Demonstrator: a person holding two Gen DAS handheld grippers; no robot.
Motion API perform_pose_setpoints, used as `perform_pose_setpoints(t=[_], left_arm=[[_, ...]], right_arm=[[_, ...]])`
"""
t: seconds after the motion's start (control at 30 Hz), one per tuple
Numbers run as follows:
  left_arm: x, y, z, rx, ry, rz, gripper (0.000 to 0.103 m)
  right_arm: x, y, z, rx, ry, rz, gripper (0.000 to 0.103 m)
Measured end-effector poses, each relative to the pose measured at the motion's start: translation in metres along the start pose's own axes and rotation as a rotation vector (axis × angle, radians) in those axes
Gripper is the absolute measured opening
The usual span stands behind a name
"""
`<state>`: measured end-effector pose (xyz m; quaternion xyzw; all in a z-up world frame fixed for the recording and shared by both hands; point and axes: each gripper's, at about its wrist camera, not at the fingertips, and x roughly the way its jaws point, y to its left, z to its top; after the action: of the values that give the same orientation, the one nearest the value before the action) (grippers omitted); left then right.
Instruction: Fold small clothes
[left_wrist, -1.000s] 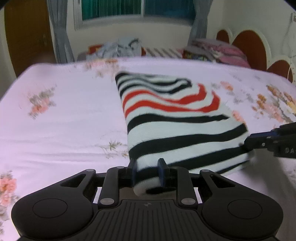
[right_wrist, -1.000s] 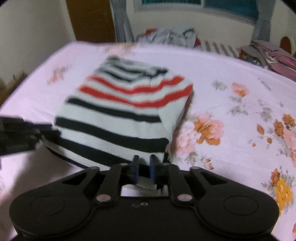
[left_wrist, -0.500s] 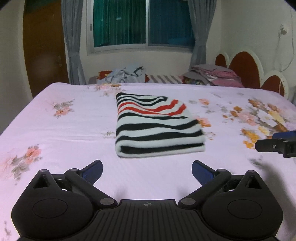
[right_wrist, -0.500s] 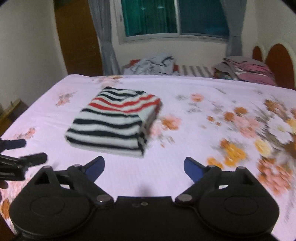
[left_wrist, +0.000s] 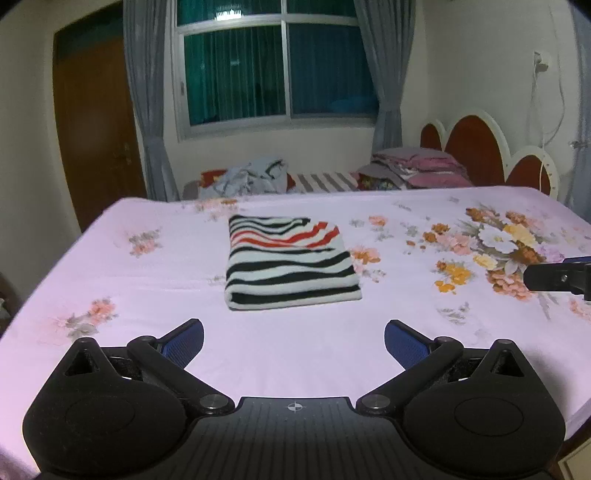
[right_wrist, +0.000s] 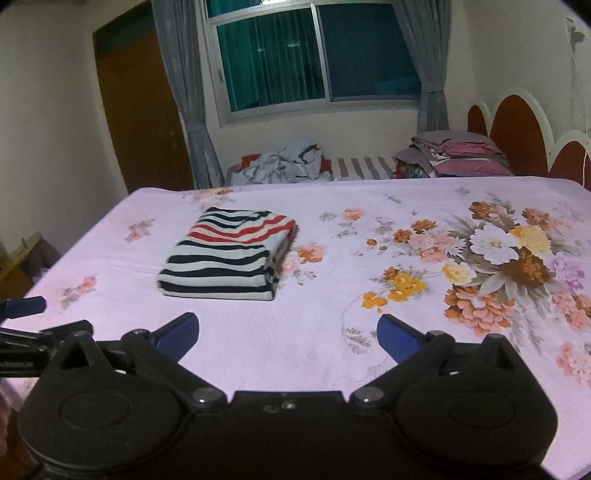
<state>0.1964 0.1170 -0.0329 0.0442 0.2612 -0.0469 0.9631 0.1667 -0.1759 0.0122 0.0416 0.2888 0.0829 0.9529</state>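
A folded knit garment striped in black, white and red (left_wrist: 290, 267) lies flat on a pink floral-print bedsheet (left_wrist: 147, 280), toward the bed's far side. The left gripper (left_wrist: 293, 341) hovers level above the sheet near the garment, blue-padded jaws spread wide, holding nothing. The right gripper (right_wrist: 288, 332) hangs alongside, likewise agape and empty.
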Motion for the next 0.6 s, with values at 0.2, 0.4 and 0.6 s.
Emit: perform_pose_setpoints(t=[0.2, 0.4, 0.6], left_arm=[[-0.048, -0.006, -0.005, -0.037, -0.038, -0.001, 0.103], [-0.087, -0.008, -0.013, -0.038, -0.067, 0.009, 0.103], [-0.106, -0.006, -0.012, -0.044, -0.09, 0.009, 0.103]], right_arm=[[-0.043, 0.008, -0.005, -0.029, -0.038, -0.002, 0.103], [-0.076, 0.01, -0.013, -0.017, -0.071, 0.013, 0.103], [-0.087, 0.018, -0.017, -0.022, -0.079, 0.01, 0.103]])
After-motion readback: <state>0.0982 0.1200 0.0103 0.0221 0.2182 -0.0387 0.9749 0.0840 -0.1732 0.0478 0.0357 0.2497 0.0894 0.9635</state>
